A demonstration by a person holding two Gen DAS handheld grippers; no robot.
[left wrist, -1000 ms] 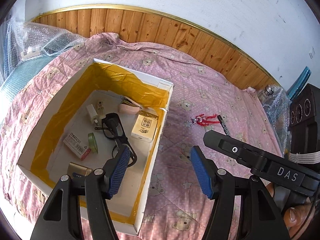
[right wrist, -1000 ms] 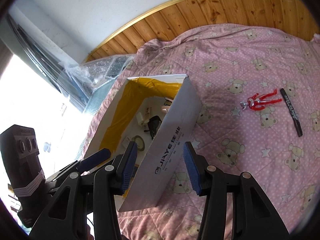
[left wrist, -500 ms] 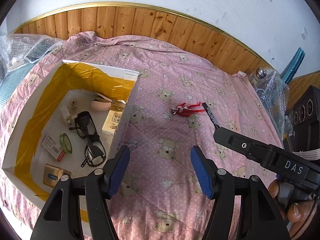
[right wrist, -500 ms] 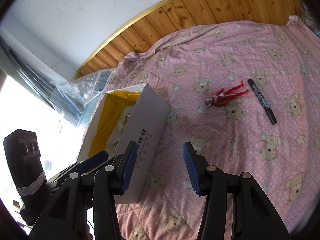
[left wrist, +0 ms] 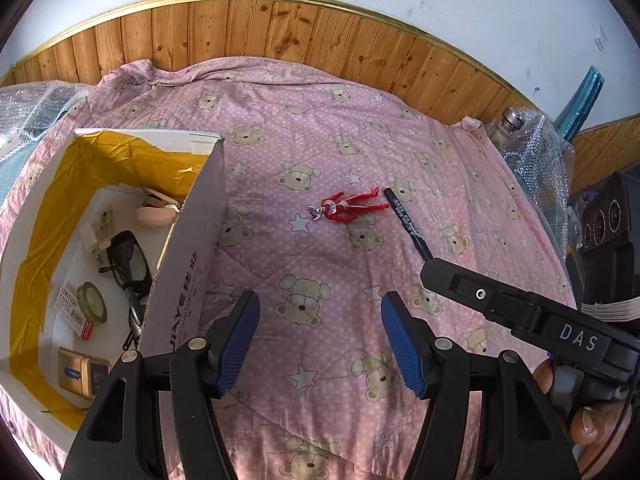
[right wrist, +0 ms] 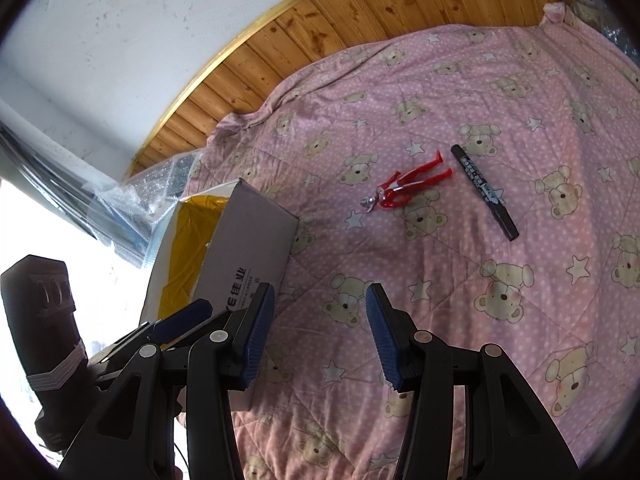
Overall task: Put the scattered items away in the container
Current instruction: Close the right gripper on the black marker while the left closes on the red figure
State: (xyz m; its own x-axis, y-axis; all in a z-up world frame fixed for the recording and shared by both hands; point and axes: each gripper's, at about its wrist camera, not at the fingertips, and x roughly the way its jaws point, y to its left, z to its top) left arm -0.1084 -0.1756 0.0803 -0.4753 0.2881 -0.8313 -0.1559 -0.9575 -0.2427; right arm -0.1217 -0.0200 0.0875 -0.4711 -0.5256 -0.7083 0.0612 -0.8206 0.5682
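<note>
A white cardboard box [left wrist: 188,256] [right wrist: 248,248] lined with yellow tape sits at the left on a pink bear-print quilt [left wrist: 332,152]. Inside it lie black glasses [left wrist: 128,256], a green tape roll [left wrist: 93,303], a small red-and-white packet, a gold case and other small items. A red toy figure [left wrist: 348,209] [right wrist: 408,186] and a black marker [left wrist: 408,224] [right wrist: 484,192] lie loose on the quilt to the right of the box. My left gripper [left wrist: 318,340] hovers open above bare quilt beside the box. My right gripper [right wrist: 318,334] is open too, short of the figure and marker.
A wooden headboard [left wrist: 280,32] and white wall bound the far side. Bubble wrap [left wrist: 28,108] lies at the far left, and a wrapped bottle [left wrist: 528,140] stands at the right edge. The right gripper's body [left wrist: 540,320] and a person's hand [left wrist: 592,420] cross the left view's lower right.
Both grippers have swung right, away from the box toward the open quilt. The red figure and marker now sit nearer the centre of both views. Both jaws stayed open.
</note>
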